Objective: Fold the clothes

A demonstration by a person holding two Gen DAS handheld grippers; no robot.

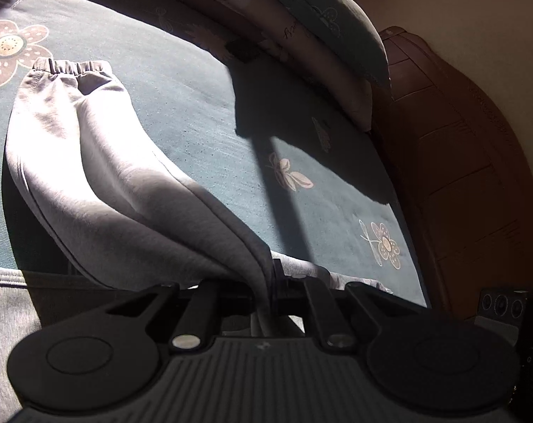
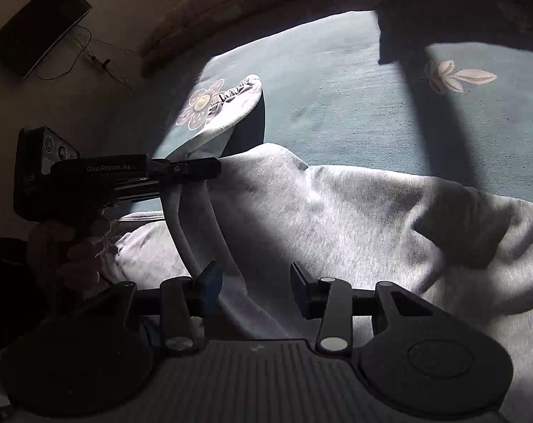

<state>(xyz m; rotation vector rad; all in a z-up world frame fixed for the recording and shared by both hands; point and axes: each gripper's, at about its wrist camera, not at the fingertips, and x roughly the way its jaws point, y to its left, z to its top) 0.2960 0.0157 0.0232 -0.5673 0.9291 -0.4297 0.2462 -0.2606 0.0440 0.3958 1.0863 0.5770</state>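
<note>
A light grey sweatshirt (image 2: 336, 218) lies spread on a teal floral bedsheet (image 2: 336, 81). Its sleeve (image 1: 100, 162) with an elastic cuff (image 1: 76, 67) rises off the bed. My left gripper (image 1: 266, 292) is shut on the sleeve's fabric near its base. In the right wrist view the left gripper (image 2: 210, 169) appears at left, pinching the sleeve (image 2: 227, 105), with a hand (image 2: 72, 243) on its handle. My right gripper (image 2: 255, 285) hovers open over the sweatshirt's body, with nothing between its fingers.
Patterned pillows (image 1: 301, 24) lie along the far side of the bed, next to a brown wooden headboard (image 1: 453, 162). A dark wall-mounted screen (image 2: 37, 24) with trailing cables hangs at the upper left. Strong shadows cross the bedsheet (image 1: 203, 112).
</note>
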